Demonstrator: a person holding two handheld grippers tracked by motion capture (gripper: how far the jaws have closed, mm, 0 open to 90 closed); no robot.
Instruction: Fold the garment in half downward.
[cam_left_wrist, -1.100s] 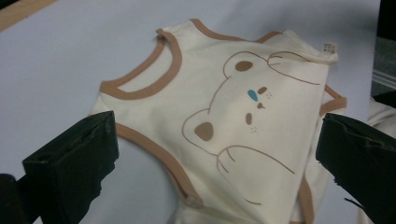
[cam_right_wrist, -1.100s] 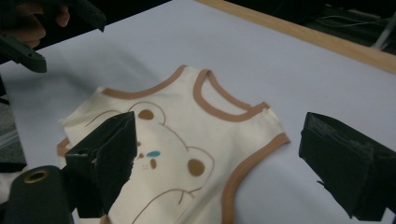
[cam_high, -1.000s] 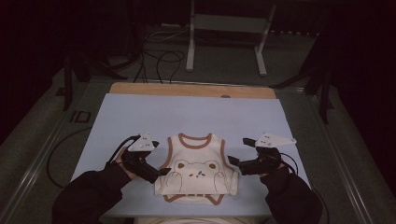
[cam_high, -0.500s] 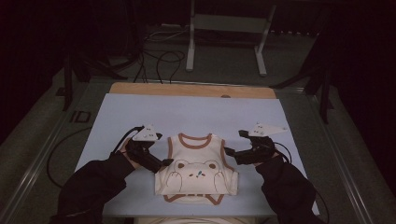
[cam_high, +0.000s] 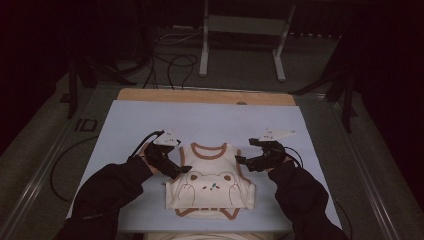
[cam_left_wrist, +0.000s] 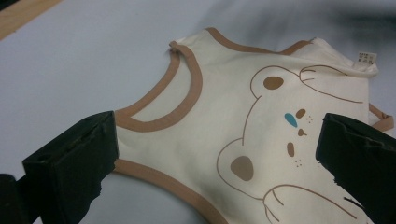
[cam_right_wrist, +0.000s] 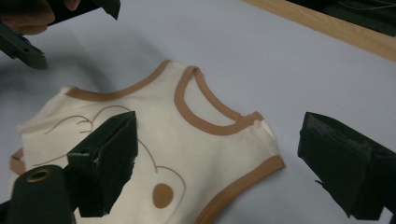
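I am working over a pale blue mat (cam_high: 150, 120) that is covering the table, with a wooden edge (cam_high: 205, 96) showing at its far side. A cream vest (cam_high: 210, 187) with brown trim and a bear print is lying flat on the mat near me, folded at its lower part. I am holding my left claw (cam_high: 175, 170) wide open over the vest's left armhole (cam_left_wrist: 159, 177), jaws either side of that shoulder, gripping nothing. I am holding my right claw (cam_high: 245, 161) wide open too, jaws spanning the vest's right shoulder (cam_right_wrist: 261, 130), gripping nothing
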